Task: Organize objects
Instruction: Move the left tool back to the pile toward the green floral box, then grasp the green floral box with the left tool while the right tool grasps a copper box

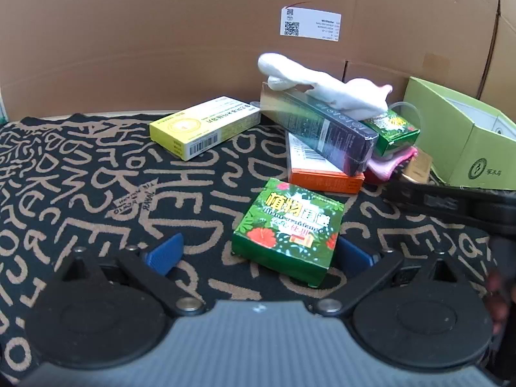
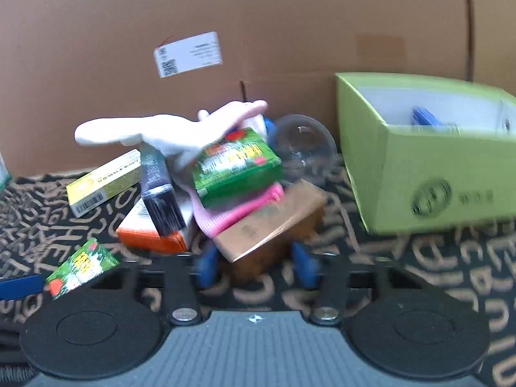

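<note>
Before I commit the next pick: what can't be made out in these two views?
- Contents of the light green open cardboard box: right wrist view, near wall hides all but something blue.
- Whether the right tool grips the copper-brown box: motion blur.
- Orange-and-white carton: left wrist view, dark glossy box covers its label.

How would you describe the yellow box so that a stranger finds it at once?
Start at the cardboard wall with the white label. Below it, on the patterned cloth, the yellow box lies flat, left of the pile. It alone is yellow and white, with a barcode.
</note>
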### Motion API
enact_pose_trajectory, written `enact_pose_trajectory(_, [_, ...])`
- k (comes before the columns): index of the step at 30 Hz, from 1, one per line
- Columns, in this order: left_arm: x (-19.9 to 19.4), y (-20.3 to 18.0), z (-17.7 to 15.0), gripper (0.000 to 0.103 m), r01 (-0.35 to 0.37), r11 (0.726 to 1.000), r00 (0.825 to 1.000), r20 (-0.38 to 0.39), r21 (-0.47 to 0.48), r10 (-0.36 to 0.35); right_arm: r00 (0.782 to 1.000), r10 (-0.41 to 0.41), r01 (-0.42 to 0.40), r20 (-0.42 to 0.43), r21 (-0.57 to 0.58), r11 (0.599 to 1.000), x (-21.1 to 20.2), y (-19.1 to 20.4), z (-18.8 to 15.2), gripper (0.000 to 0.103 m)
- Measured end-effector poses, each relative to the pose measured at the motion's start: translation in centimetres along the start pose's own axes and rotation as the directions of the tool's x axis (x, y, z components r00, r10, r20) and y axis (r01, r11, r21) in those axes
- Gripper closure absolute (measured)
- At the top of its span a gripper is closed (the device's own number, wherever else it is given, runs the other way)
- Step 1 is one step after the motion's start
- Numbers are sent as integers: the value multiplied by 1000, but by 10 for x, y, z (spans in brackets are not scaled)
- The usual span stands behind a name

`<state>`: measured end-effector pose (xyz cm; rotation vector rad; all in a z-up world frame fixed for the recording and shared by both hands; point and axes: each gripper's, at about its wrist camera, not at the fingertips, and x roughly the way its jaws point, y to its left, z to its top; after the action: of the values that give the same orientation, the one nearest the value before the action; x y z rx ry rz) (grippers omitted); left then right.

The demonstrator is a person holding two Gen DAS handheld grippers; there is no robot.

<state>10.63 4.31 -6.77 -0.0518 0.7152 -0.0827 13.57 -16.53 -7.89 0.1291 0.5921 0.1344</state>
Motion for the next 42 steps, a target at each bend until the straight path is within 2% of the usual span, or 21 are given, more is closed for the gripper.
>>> enact_pose_trajectory(3, [1, -1, 1, 0, -4, 1000, 1000, -7, 0, 4, 999, -34, 34, 17, 27, 999, -23, -25, -8, 71])
enact_pose_trajectory(5, [3, -3, 2, 1, -12, 1000, 1000, -6, 5, 12, 999, -46, 46, 12, 61, 997, -36, -45, -13, 72])
enact_pose_trajectory(8, [4, -5, 3, 11, -23, 1000, 1000, 7, 12, 23, 997, -79, 78, 17, 69, 995, -49, -60, -16, 72])
enact_pose_trajectory(9, [4, -5, 4, 11, -19, 1000, 1000, 7, 10, 18, 997, -72, 71, 19, 50, 996, -51, -58, -15, 70])
enact_pose_trajectory(11, [6, -4, 7, 11, -8, 1000, 1000, 6, 6, 8, 999, -29, 29, 26, 22, 999, -51, -53, -12, 57])
enact_pose_trajectory(12, [6, -3, 7, 11, -4, 1000, 1000, 5, 2, 4, 999, -16, 16, 30, 7, 1000, -50, -51, -9, 45])
enact_pose_trajectory(13, [6, -2, 8, 11, 4, 1000, 1000, 3, 0, -4, 999, -15, 15, 38, -9, 1000, -47, -47, -7, 44])
enact_pose_trajectory(14, [5, 0, 8, 17, 11, 1000, 1000, 3, 1, -11, 999, -22, 23, 46, -28, 999, -44, -43, -5, 44])
enact_pose_trajectory(15, [4, 1, 8, 28, 22, 1000, 1000, 2, 11, -22, 998, -30, 33, 48, -51, 998, -39, -39, -1, 44])
enact_pose_trajectory(16, [3, 2, 9, 34, 28, 999, 1000, 0, 18, -28, 998, -37, 40, 45, -71, 997, -33, -36, 2, 44])
enact_pose_trajectory(17, [3, 4, 11, 40, 31, 999, 1000, -5, 20, -31, 998, -38, 42, 41, -86, 995, -27, -33, 5, 45])
enact_pose_trajectory(19, [5, 7, 14, 40, 41, 999, 999, -14, 7, -40, 999, -33, 38, 40, -118, 992, -18, -29, 9, 53])
enact_pose_trajectory(20, [6, 7, 15, 36, 39, 999, 999, -12, 3, -39, 998, -38, 44, 41, -134, 990, -14, -27, 11, 54])
enact_pose_trajectory(21, [9, 7, 16, 27, 38, 999, 999, -11, 7, -38, 998, -39, 45, 42, -149, 988, -11, -25, 12, 54])
enact_pose_trajectory(23, [13, 4, 16, 26, 28, 999, 1000, -6, 35, -28, 999, -35, 39, 30, -169, 985, -4, -23, 13, 55])
enact_pose_trajectory(25, [16, -3, 15, 35, -6, 996, 1000, -2, 88, 6, 999, -32, 30, -7, -159, 987, 0, -25, 13, 75])
enact_pose_trajectory(26, [15, -4, 15, 43, 1, 995, 1000, 4, 99, -1, 1000, -21, 20, -10, -146, 989, -1, -27, 13, 75])
enact_pose_trajectory(31, [12, -4, 16, 43, 12, 997, 1000, -18, 80, -11, 999, 37, -39, -17, -100, 994, -16, -34, 4, 75])
enact_pose_trajectory(34, [6, -10, 15, 44, 11, 997, 1000, -27, 78, -9, 995, 101, -102, -22, -46, 994, -29, -38, -4, 75])
enact_pose_trajectory(39, [-13, -27, 18, 44, 69, 992, 998, -7, 103, -69, 979, 203, -202, -16, 33, 979, -51, -42, -17, 75])
enact_pose_trajectory(42, [-27, -42, 27, 44, 115, 986, 993, 19, 122, -118, 974, 227, -228, 13, 67, 971, -69, -48, -24, 75])
